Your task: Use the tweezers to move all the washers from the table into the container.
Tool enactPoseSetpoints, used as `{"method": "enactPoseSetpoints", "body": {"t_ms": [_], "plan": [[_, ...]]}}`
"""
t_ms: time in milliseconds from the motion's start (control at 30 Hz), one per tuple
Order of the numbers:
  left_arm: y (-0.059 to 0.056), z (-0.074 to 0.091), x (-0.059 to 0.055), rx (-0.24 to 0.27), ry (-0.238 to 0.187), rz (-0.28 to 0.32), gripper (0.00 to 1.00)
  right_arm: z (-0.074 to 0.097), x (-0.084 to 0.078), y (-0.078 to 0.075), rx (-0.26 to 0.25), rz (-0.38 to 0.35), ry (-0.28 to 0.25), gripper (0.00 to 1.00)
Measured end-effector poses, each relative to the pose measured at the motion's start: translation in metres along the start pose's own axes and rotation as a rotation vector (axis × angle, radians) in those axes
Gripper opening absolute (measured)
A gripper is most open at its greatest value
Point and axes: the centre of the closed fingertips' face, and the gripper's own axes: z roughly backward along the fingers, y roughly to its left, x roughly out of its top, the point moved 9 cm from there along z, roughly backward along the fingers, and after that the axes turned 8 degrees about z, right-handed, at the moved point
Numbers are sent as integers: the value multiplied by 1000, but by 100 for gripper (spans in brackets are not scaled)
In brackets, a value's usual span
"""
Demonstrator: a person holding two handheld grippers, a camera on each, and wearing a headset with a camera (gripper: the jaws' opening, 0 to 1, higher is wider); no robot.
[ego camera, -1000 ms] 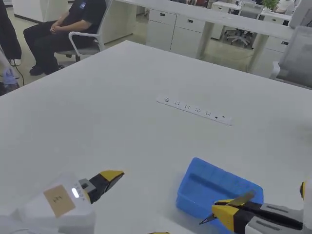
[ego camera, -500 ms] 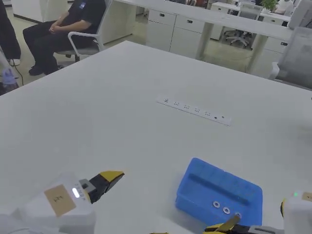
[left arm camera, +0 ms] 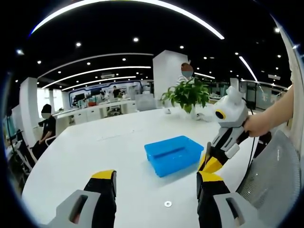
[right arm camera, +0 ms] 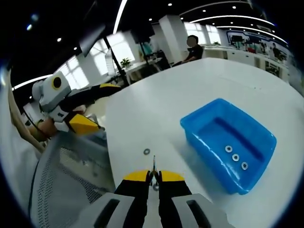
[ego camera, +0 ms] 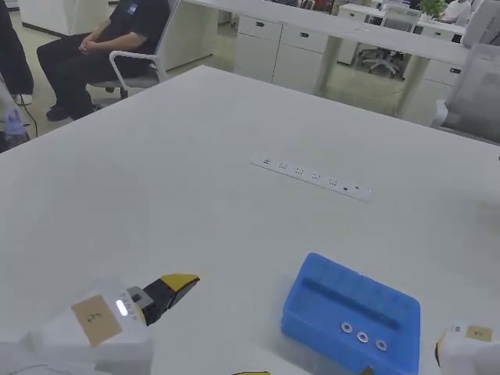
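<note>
The tweezers show in the right gripper view as a thin metal sliver. Their long axis runs straight up the frame from between the black-and-yellow jaws of the right gripper, which are pressed together on them. The tip aims at a loose washer, a small flat ring on the smooth white table just beyond. I cannot tell whether the tip carries anything.

At the right of that frame sits the container, a glossy blue plastic rectangle with a stepped floor. Three washers lie in a row inside it.

In the head view a second ago, the right gripper and tweezers reached over the tray. Now only its white body shows in the lower right corner.

The left gripper has its jaws wide apart and empty. It sits in the lower left of the head view, unmoved.
</note>
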Motion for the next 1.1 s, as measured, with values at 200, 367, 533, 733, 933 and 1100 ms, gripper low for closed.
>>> {"method": "enactPoseSetpoints", "body": {"t_ms": [200,367,533,733,933,1100], "plan": [[0,0,0,-1,3,-4,69,-1,-2,0,0,6,9,3],[-1,0,0,-4,6,-5,69,-3,-3,1,3,15,16,3],[-1,0,-1,-8,11,-7,69,-4,-3,4,0,30,13,3],[-2,-1,-1,-10,15,-9,69,-5,-2,8,-8,96,29,3],[-2,-1,-2,-12,20,-14,69,-6,0,12,-6,149,48,3],[-1,-1,-1,-9,19,-11,68,-7,0,12,-12,184,55,3]]}}
